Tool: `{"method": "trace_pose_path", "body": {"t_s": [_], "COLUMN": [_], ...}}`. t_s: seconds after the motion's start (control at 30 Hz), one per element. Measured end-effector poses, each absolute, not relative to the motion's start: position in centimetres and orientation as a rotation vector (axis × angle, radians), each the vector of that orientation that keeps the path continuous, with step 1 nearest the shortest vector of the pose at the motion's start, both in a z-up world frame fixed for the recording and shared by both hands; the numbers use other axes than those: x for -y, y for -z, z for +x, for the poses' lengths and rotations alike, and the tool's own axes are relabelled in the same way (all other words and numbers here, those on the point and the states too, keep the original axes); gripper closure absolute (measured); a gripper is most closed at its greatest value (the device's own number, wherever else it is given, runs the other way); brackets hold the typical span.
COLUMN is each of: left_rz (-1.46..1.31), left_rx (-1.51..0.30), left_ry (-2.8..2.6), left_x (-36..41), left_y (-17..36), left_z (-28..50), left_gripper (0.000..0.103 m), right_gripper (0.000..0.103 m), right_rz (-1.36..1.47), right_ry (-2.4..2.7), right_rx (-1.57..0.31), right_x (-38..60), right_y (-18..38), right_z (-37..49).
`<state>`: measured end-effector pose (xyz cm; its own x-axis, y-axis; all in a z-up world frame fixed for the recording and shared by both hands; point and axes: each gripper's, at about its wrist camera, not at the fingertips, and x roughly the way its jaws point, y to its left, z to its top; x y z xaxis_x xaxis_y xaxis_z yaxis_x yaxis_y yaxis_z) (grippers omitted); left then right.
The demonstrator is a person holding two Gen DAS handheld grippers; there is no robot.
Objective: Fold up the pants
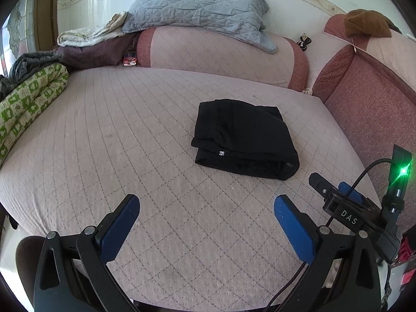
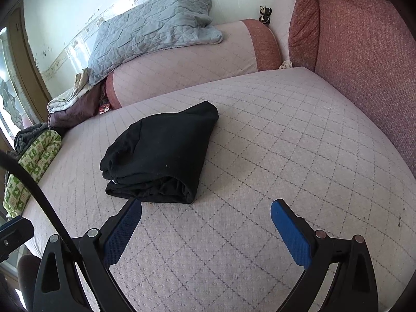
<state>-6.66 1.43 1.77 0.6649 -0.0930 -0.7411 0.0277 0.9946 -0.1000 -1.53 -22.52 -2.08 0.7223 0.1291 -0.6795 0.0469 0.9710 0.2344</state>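
Black pants (image 1: 243,140) (image 2: 161,153) folded into a compact stack, lying flat on the pink quilted sofa seat (image 1: 117,156) (image 2: 273,156), toward its right half. In the left wrist view the bundle's long axis runs roughly from upper left to lower right; rounded fold edge faces the cameras, small white label on the near left edge. Layered ends stack at the near left corner in the right wrist view.

Left gripper (image 1: 206,209) released, blue pads wide apart, holding nothing, hovering short of the pants. Right gripper (image 2: 206,214) also spread wide, empty, its left finger (image 2: 124,228) just beside the pants' near edge; contact can't be confirmed.

Behind: bolster cushion (image 1: 208,54) with a grey quilted pillow (image 1: 197,7) on top. Red armrest (image 1: 364,98) at right. Green patterned blanket (image 1: 28,101) at far left.
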Motion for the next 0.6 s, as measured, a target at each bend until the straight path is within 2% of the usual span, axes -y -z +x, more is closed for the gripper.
{"method": "trace_pose_path", "body": {"t_s": [0.23, 0.6], "left_rz": [-0.042, -0.052], "left_rx": [-0.744, -0.815], "left_ry": [0.015, 0.006], "left_x": [-1.9, -2.8], "left_y": [-3.3, -1.7], "left_z": [-8.0, -7.5], "left_gripper": [0.0, 0.0], "right_gripper": [0.001, 0.001], "right_rz": [0.213, 0.189], "right_ry": [-0.035, -0.046], "right_rx": [-0.713, -0.716], "right_x": [21.4, 18.2], "right_y": [1.1, 2.1], "right_z": [-3.4, -7.7]}}
